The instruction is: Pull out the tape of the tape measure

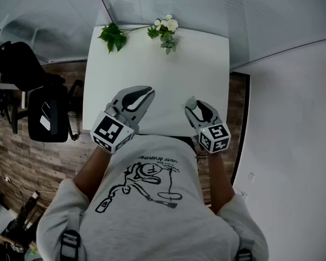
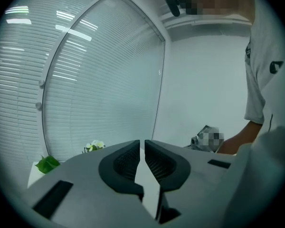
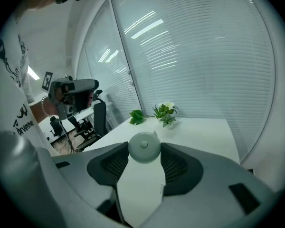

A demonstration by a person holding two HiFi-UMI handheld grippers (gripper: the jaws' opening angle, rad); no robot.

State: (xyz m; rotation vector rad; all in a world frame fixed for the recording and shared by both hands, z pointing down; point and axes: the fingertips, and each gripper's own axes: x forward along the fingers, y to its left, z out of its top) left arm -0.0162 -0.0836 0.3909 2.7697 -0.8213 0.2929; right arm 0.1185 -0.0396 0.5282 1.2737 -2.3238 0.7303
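Room: a bare white tabletop [image 1: 152, 64] stands under window blinds [image 3: 204, 56], with a leafy sprig [image 1: 113, 36] and small white flowers [image 1: 166, 29] at its far edge.
Tape measure: the round, pale tape measure [image 3: 144, 148] is up off the tabletop, in front of your chest, in the right claw [image 1: 194, 109].
Right claw: it is grasping the case by its rim, one pad on each side and the flat face turned toward its camera.
Left claw: the left claw [image 2: 142, 148] is clenched to a thin slit with nothing in it, well apart from the case.
Step in hand: as I judge it, you now bring the two claws together to catch the tape's end.
Doing it well: hold the case steady and turn its tape slot toward the left claw. Open that claw before you reach in, pinch only the end tab, then draw straight out along the slot.
Hard to make out: a small nub on the case's upper right edge may be the tab, but it is too small to tell. No tape shows outside the case, and the head view shows only a sliver of it.
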